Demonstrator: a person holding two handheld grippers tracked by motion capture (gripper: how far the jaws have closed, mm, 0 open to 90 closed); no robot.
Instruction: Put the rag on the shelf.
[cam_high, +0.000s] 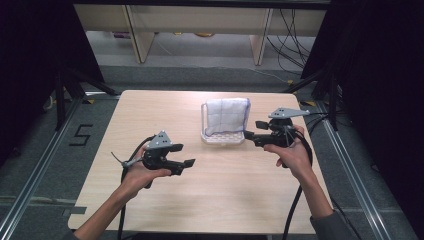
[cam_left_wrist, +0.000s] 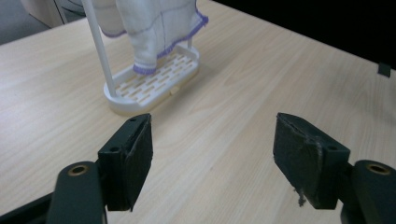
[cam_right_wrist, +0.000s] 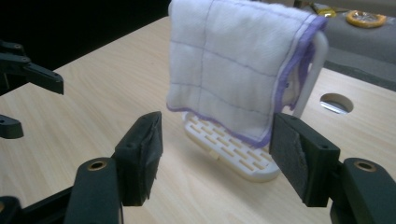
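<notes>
A white cloth with purple edging (cam_high: 226, 116) hangs over the bar of a small white slotted rack (cam_high: 223, 138) at the middle of the wooden table. My left gripper (cam_high: 186, 166) is held over the table's near left, jaws open and empty, pointing toward the rack. In the left gripper view the rack (cam_left_wrist: 154, 84) and the cloth (cam_left_wrist: 161, 28) lie ahead of the open left gripper (cam_left_wrist: 215, 135). My right gripper (cam_high: 254, 130) is just right of the rack, open and empty. The right gripper view has the cloth (cam_right_wrist: 229, 70) close in front of the open right gripper (cam_right_wrist: 217, 135), apart from it.
The table (cam_high: 150, 115) stands between dark curtains, with metal rails on the floor at both sides. A round hole (cam_right_wrist: 336, 102) is cut in the tabletop beyond the rack. A yellow ring (cam_right_wrist: 366, 18) lies on the floor farther off. Cables trail from both grippers.
</notes>
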